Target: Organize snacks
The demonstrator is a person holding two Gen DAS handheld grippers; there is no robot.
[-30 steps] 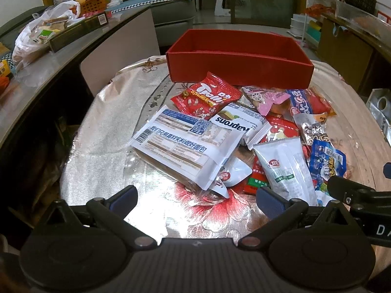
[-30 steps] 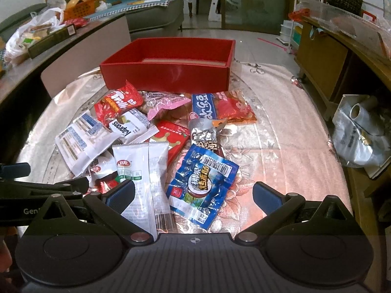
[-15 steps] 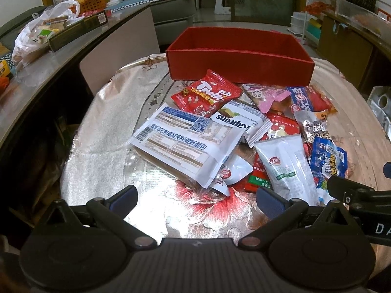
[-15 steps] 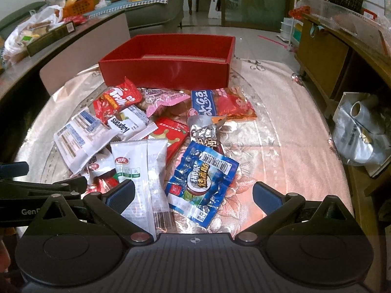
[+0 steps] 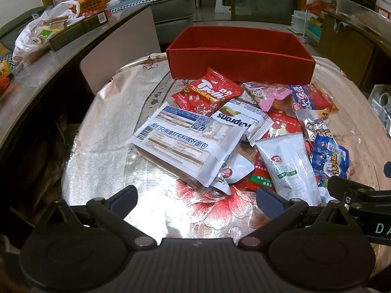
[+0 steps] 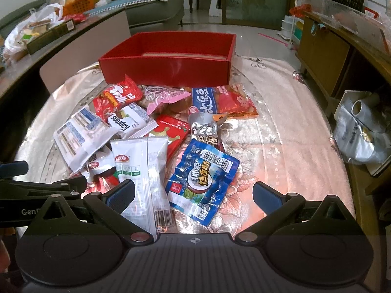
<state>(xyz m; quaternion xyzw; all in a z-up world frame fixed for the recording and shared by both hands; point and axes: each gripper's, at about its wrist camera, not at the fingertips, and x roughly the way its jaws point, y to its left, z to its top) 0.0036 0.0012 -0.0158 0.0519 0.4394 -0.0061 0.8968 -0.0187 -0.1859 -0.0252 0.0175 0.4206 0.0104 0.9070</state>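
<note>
While both grippers hang low over the near edge of the tabletop (image 5: 102, 127), neither carries anything. Left gripper (image 5: 195, 199): jaws spread wide, empty, framing the bottom of its view. Right gripper (image 6: 193, 194): jaws likewise wide apart and empty, with the blue packet (image 6: 202, 180) lying flat between them and a white sachet (image 6: 139, 166) running under the left finger.

Snacks sit in one loose heap at the centre of both frames, overlapping one another. A large white bread pack (image 5: 185, 141) lies at the left of the heap in the left wrist view, partly covering a small white pouch (image 5: 232, 173). Above it rest a red Trolli bag (image 5: 207, 92) and a white Kaprons wrapper (image 5: 242, 122).

A red box (image 5: 239, 61) stands in the upper centre, open-topped, just beyond the heap; no snacks visible inside. Its near wall touches the Trolli bag's top corner.
</note>
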